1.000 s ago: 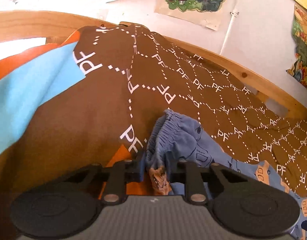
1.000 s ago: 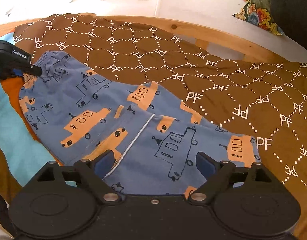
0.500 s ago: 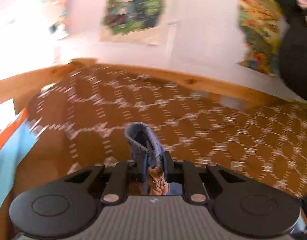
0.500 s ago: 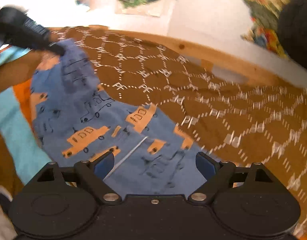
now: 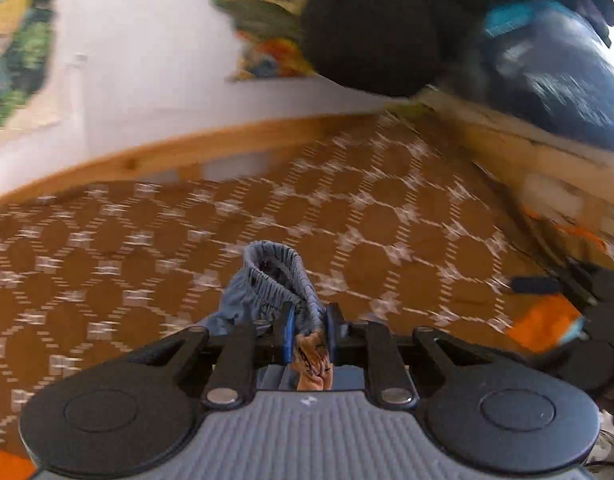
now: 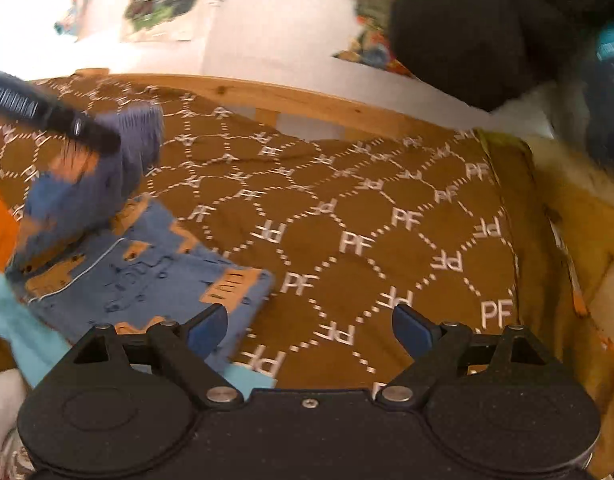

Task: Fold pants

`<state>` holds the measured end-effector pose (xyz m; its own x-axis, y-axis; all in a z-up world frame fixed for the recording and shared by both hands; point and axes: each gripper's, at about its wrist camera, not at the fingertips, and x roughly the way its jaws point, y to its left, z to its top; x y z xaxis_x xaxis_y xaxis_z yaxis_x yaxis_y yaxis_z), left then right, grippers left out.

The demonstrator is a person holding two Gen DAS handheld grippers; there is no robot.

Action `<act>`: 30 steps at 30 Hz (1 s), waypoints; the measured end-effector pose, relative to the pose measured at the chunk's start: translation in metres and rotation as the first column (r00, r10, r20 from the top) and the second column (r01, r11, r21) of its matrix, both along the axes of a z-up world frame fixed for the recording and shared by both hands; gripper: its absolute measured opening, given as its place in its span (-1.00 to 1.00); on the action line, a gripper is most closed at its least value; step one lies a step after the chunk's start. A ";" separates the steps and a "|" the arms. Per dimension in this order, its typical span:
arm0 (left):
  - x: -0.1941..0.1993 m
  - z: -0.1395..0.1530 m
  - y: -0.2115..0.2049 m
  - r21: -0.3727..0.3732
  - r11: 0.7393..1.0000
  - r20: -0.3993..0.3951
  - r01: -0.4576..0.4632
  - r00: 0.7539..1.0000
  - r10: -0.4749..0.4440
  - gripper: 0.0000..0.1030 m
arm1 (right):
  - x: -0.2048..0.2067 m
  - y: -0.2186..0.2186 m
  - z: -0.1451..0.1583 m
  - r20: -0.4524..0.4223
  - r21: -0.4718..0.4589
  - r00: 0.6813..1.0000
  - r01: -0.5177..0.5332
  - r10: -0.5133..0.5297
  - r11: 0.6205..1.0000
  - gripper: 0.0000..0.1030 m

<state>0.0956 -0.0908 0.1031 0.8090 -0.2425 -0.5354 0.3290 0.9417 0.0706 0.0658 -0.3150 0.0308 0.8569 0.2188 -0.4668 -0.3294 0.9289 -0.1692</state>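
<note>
The blue pants with orange truck prints lie on the brown patterned blanket, leg ends toward the right wrist view's lower middle. Their gathered waistband is pinched between the pads of my left gripper, which is shut on it and holds it up off the blanket. From the right wrist view that left gripper comes in at the upper left, the lifted waist hanging from it. My right gripper stands wide open above the blanket, nothing between its fingers, its left fingertip over the hem.
A wooden bed rail borders the blanket at the back, with a white wall and posters behind. A bulky black shape sits at the upper right. Light blue and orange cloth lies at the left edge.
My left gripper has lifted the waistband and swung it to the right over the blanket. My right gripper has moved right, off the pant legs toward their hem end.
</note>
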 end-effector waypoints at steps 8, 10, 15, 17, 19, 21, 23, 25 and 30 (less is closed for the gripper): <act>0.004 -0.043 -0.055 0.018 0.994 -0.079 0.108 0.991 -0.106 0.10 | 0.011 -0.012 -0.014 -0.037 0.022 0.999 0.032 -0.031 0.999 0.75; 0.002 -0.054 -0.055 0.019 0.993 -0.112 0.113 0.988 -0.110 0.48 | 0.015 -0.015 -0.019 -0.046 0.014 0.998 0.040 -0.039 0.999 0.75; -0.012 -0.068 -0.040 0.060 0.988 -0.088 0.143 0.987 -0.138 0.55 | 0.022 -0.022 -0.020 -0.040 0.062 0.998 0.054 -0.051 0.997 0.75; -0.013 -0.076 -0.035 0.079 0.984 -0.112 0.158 0.983 -0.149 0.54 | 0.023 -0.019 -0.021 -0.038 0.092 0.999 0.027 -0.023 0.995 0.74; -0.011 -0.085 -0.030 0.079 0.983 -0.141 0.168 0.978 -0.156 0.43 | 0.026 -0.013 -0.022 -0.045 0.125 0.999 -0.017 0.023 0.992 0.67; -0.008 -0.094 -0.027 0.085 0.980 -0.183 0.182 0.969 -0.165 0.19 | 0.029 -0.005 -0.023 -0.062 0.154 0.995 -0.064 0.074 0.986 0.55; -0.006 -0.102 -0.024 0.088 0.977 -0.212 0.193 0.962 -0.171 0.01 | 0.034 0.002 -0.024 -0.077 0.178 0.991 -0.097 0.112 0.979 0.24; -0.006 -0.105 -0.020 0.081 0.977 -0.214 0.199 0.961 -0.178 -0.13 | 0.041 0.006 -0.023 -0.105 0.235 0.982 -0.128 0.156 0.964 -0.06; -0.006 -0.100 -0.014 0.075 0.976 -0.210 0.206 0.960 -0.187 -0.71 | 0.070 0.017 -0.027 -0.212 0.404 0.944 -0.152 0.254 0.902 -0.15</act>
<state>0.0898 -0.1044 0.0034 0.6241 -0.3259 -0.7102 0.5235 0.8491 0.0704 0.1354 -0.2982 0.0042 0.6379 0.5782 -0.5087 -0.5018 0.8132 0.2949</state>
